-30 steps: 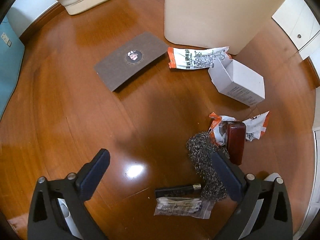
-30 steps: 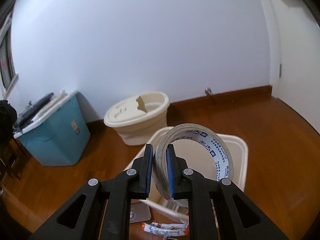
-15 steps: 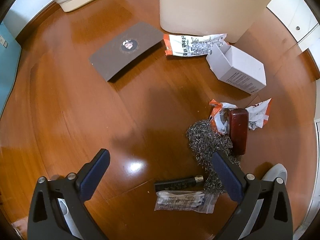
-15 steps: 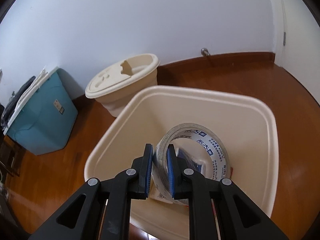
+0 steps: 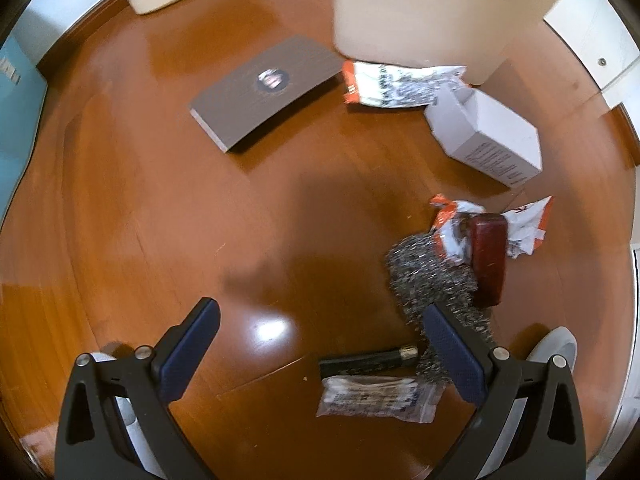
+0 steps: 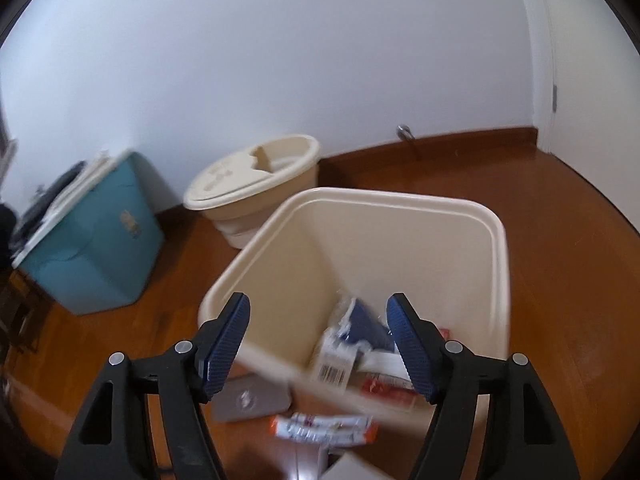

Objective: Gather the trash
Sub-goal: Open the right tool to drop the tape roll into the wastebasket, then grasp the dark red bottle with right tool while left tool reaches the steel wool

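Observation:
My right gripper (image 6: 318,316) hangs over the cream trash bin (image 6: 400,200), its jaws opening with nothing between them. Wrappers and a blue packet (image 6: 360,328) lie in the bin; the tape roll is out of sight. My left gripper (image 5: 320,326) points straight down at the wooden floor, open and empty. Below it lie a black tube (image 5: 368,360), a clear plastic bag (image 5: 376,398), a steel-wool wad (image 5: 432,276), a dark red block (image 5: 486,256) on a crumpled wrapper (image 5: 524,220), a white carton (image 5: 486,136), an orange-white packet (image 5: 392,84) and a grey booklet (image 5: 264,88).
A teal storage box (image 6: 92,244) and a round cream lidded pail (image 6: 256,184) stand by the white wall. The bin's side (image 5: 420,12) rises at the top of the left wrist view. White cabinet doors (image 5: 592,32) stand at the right.
My right gripper sank over the bin and let go of the tape roll, which is gone from view; its jaws stand apart now. The left gripper barely moved.

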`<state>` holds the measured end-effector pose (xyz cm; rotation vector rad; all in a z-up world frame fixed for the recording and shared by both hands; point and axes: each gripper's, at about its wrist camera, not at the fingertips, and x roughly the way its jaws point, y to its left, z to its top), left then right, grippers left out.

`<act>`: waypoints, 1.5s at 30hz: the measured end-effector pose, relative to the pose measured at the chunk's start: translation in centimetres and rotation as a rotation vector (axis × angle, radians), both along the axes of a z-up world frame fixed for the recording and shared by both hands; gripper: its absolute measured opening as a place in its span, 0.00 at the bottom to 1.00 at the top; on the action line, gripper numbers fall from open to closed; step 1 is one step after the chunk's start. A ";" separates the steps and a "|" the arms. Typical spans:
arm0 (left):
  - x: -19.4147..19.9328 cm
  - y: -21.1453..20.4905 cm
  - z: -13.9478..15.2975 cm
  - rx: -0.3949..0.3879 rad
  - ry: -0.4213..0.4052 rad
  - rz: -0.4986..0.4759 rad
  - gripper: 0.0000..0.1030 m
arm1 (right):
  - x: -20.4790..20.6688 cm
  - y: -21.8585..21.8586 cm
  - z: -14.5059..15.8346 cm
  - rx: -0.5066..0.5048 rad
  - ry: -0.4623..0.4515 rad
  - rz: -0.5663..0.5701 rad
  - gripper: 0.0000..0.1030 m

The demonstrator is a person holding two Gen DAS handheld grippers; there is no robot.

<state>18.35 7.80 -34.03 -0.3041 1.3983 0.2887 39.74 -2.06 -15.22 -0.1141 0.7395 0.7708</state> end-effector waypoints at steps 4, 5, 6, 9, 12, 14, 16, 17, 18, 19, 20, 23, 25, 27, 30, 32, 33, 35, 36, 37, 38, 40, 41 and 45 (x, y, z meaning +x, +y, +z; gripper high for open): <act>-1.7 0.6 -0.7 -0.004 0.021 0.032 1.00 | -6.4 -3.2 -1.9 -0.084 -0.040 0.099 0.97; -2.2 0.5 -1.0 -0.007 0.029 0.042 1.00 | -7.8 -3.8 -3.4 -0.135 -0.023 0.125 0.97; -2.6 0.4 -1.1 -0.010 0.036 0.049 1.00 | -8.6 -4.2 -5.0 -0.170 0.002 0.139 0.97; -3.3 -0.3 -1.8 -0.006 0.059 0.051 1.00 | -10.3 -6.2 -11.9 -0.200 0.229 0.026 0.93; -3.4 -0.8 -2.2 -0.009 0.074 0.039 1.00 | -13.3 -5.8 -17.3 -0.237 0.325 0.017 0.76; -3.3 -0.8 -2.1 -0.006 0.071 0.035 1.00 | -14.9 -5.2 -20.0 -0.264 0.358 -0.010 0.76; -3.3 -0.7 -2.1 -0.006 0.067 0.039 1.00 | -15.5 -4.5 -22.0 -0.275 0.393 -0.027 0.76; -3.1 -0.6 -2.0 -0.006 0.067 0.042 1.00 | -15.4 -4.3 -22.6 -0.279 0.405 -0.038 0.76; -3.2 -0.5 -2.1 -0.009 0.067 0.046 1.00 | -15.3 -4.2 -23.3 -0.275 0.428 -0.046 0.76; -3.2 -0.4 -2.1 -0.010 0.067 0.048 1.00 | -15.0 -4.2 -23.8 -0.263 0.452 -0.063 0.76; -3.3 -0.4 -2.1 -0.012 0.068 0.049 1.00 | -14.7 -4.5 -24.2 -0.244 0.468 -0.093 0.76; -3.5 -0.3 -2.3 -0.016 0.074 0.051 1.00 | -13.9 -5.3 -25.3 -0.190 0.557 -0.158 0.76; -3.5 -0.2 -2.5 -0.018 0.079 0.048 1.00 | -13.7 -5.3 -26.3 -0.187 0.606 -0.174 0.74; -3.4 0.2 -2.9 -0.017 0.080 0.047 1.00 | -13.7 -5.3 -26.9 -0.161 0.633 -0.185 0.61; -3.1 0.6 -2.8 -0.026 0.074 0.056 1.00 | -13.6 -5.5 -26.9 -0.101 0.661 -0.189 0.42; -3.1 0.5 -2.6 -0.037 0.063 0.059 1.00 | -13.7 -5.8 -26.6 -0.067 0.671 -0.186 0.34; -2.9 0.4 -2.5 -0.046 0.051 0.059 1.00 | -13.7 -6.1 -26.3 -0.051 0.681 -0.186 0.34; -2.6 0.2 -2.5 -0.060 0.041 0.060 1.00 | -14.0 -6.7 -25.6 -0.010 0.699 -0.191 0.34; -2.5 0.1 -2.5 -0.073 0.039 0.062 1.00 | -14.1 -7.0 -25.1 0.007 0.690 -0.194 0.33; -2.2 0.0 -2.7 -0.092 0.042 0.069 1.00 | -14.4 -7.3 -24.5 0.012 0.677 -0.196 0.33; -2.1 0.0 -2.9 -0.106 0.045 0.079 1.00 | -14.7 -7.6 -24.0 0.015 0.663 -0.199 0.33; -1.9 -0.3 -3.2 -0.140 0.042 0.109 1.00 | -14.9 -8.2 -23.4 0.034 0.657 -0.215 0.33; -1.8 -0.3 -3.2 -0.150 0.038 0.115 1.00 | -14.8 -8.6 -23.1 0.050 0.662 -0.223 0.33; -1.3 -1.3 -2.8 -0.151 0.023 0.093 1.00 | -14.8 -9.7 -22.9 0.092 0.672 -0.261 0.33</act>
